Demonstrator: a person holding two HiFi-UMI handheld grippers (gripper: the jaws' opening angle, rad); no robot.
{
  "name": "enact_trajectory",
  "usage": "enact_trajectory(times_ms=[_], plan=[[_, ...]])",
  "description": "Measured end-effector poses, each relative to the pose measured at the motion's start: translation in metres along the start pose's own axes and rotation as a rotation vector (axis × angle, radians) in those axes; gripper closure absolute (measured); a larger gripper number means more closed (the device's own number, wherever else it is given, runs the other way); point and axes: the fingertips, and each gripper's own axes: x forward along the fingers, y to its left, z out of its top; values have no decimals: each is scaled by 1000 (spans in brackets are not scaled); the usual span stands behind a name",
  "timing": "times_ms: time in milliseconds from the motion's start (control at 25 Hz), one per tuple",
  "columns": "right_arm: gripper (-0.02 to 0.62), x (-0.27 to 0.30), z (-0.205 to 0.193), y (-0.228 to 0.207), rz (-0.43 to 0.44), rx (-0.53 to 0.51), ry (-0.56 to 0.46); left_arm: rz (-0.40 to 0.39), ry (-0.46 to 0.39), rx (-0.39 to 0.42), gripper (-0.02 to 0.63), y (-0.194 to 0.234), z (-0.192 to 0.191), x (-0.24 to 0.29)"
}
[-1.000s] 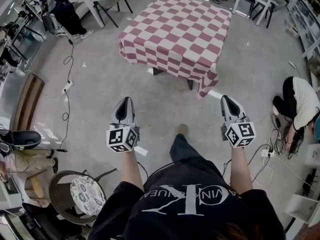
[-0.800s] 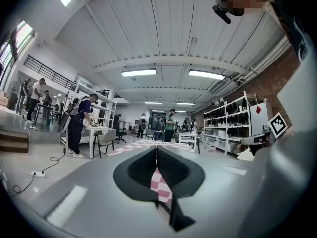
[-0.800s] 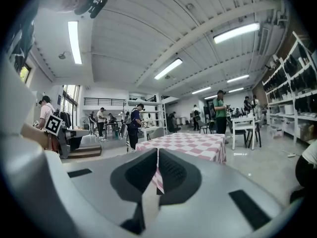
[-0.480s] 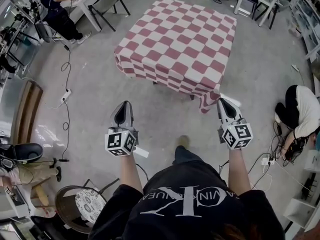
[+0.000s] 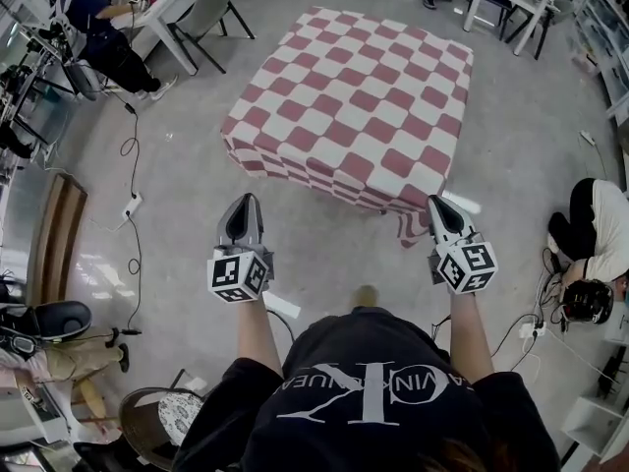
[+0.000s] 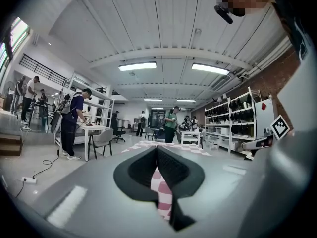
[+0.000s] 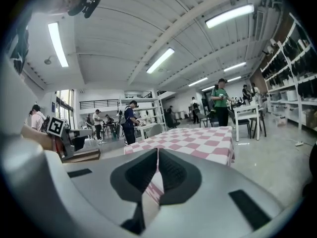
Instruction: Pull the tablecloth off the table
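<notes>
Item: red-and-white checked fabric tablecloth [image 5: 359,106], draped over a table that it hides completely.
Location: ahead of both pairs of jaws and apart from them, with its near hem facing them.
Handling (judged): light, soft and limp. It is likely to slide and bunch when pulled. It is not fragile, and nothing stands on it.
Hold points (judged): the near hanging hem, best at the drooping corner [image 5: 413,226] close ahead of the right jaws and at the matching corner ahead of the left jaws.
Left gripper [image 5: 245,203]: jaws clenched together on nothing; the cloth shows only beyond their slit.
Right gripper [image 5: 433,203]: jaws likewise pressed together and empty.
Requirement (judged): both pairs must part before they can take the hem.
Surface: grey polished concrete floor [image 5: 177,195] beneath the jaws, with a white power strip [image 5: 131,205] and a black cable left of the left jaws.
Room: open workshop with white desks and grey chairs beyond the cloth and shelving racks to the right. A person sits on the floor [image 5: 595,229] right of the right jaws.
</notes>
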Motion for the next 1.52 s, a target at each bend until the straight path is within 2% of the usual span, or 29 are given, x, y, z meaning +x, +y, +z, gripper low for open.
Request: enact_trajectory(times_ms=[200,440,640,880,1080,1240,1520], plan=[[581,19,-1,-6,29,10,31,-25,7,-12,594,0,1,34],[581,52,-5,-19,19,32,65,-131,48,22,593,0,-9,88],[581,95,10,-38,-37,33,81,-147,60,-7,592,38,-8,157],[581,155,20,-67,-132,81,105,-207,88,-23,591,74,-4,240],[581,202,10,-64,-160,95,155,-298,134,5,591,91,-9,286],[581,228,0,-63,-179,118,188,-374,158,-6,589,100,-15,320],[580,263,-13,-84,-300,129,259,-475,249,29,586,105,-35,379]])
